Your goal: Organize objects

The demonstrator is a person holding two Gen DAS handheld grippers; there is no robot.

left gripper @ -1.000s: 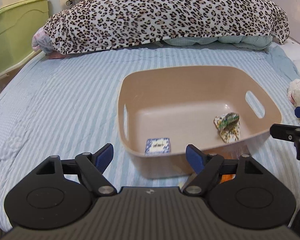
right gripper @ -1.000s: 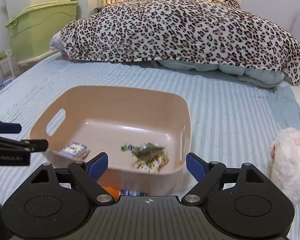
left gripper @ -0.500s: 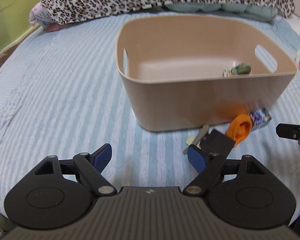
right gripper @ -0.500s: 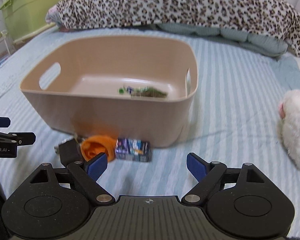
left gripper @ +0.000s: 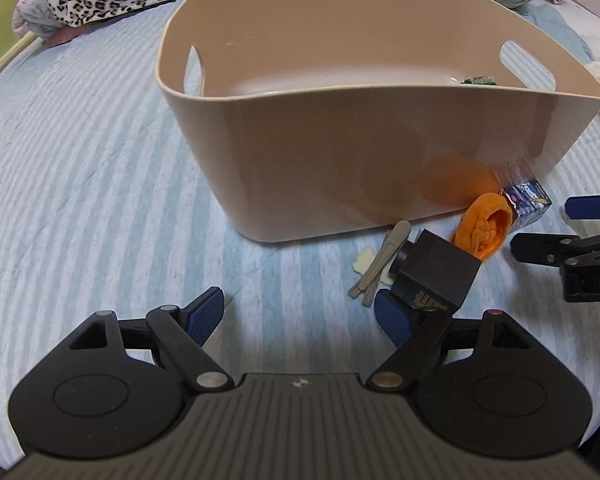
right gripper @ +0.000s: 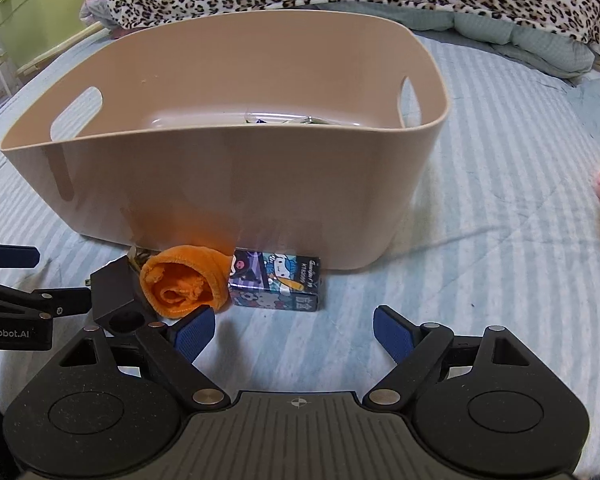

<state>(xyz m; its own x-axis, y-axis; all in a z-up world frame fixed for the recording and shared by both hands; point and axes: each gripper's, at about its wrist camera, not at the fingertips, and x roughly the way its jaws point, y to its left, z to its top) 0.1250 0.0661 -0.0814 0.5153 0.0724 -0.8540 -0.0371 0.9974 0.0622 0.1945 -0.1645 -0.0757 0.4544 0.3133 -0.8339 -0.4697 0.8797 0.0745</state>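
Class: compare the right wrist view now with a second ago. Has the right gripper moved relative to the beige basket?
Yes. The right gripper has come down toward the bed: the beige basket now shows its outer wall instead of its floor, and the cartoon box has come into view.

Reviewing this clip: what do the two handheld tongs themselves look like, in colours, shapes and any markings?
Both tongs, left and right, are matte black: a ribbed grey-black centre body with a small crosshair mark, flanked by two rounded lobes with circular insets. Angled black link bars with silver pivot pins carry blue textured pads. White lettering shows on each one's side as seen from the other camera. No cables, hands or sleeves are visible.
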